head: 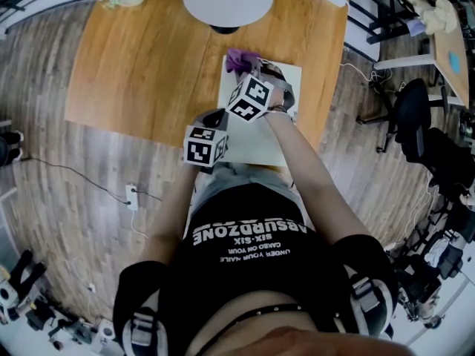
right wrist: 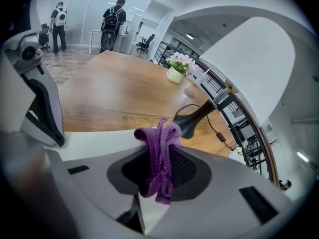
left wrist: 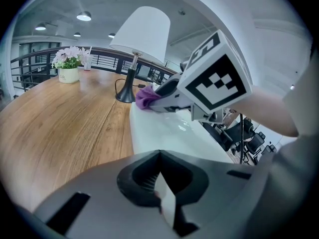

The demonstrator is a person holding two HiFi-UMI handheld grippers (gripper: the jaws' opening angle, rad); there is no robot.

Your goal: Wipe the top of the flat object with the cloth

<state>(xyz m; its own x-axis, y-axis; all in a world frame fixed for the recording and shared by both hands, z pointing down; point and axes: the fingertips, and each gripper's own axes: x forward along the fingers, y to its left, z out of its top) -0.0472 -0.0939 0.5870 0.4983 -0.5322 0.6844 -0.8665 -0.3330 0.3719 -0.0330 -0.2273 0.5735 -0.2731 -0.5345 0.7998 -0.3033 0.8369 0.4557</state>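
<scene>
A thin, glossy white board point(head: 256, 136) lies flat at the tabletop's point(head: 148, 58) near edge, toward its right corner, and juts slightly past that edge. The left claw point(left wrist: 160, 185) is pinched shut on the board's near rim, with a white sliver showing between its ribbed black pads. The right claw point(right wrist: 159, 171) is clamped on a bunched purple knit cloth point(right wrist: 159, 148), which it holds at the board's far left corner, just short of the black flared foot of the table lamp point(left wrist: 142, 31). Plank-grained wood runs wide to the board's left, as far as a flower pot point(left wrist: 69, 73) at the far left corner.
</scene>
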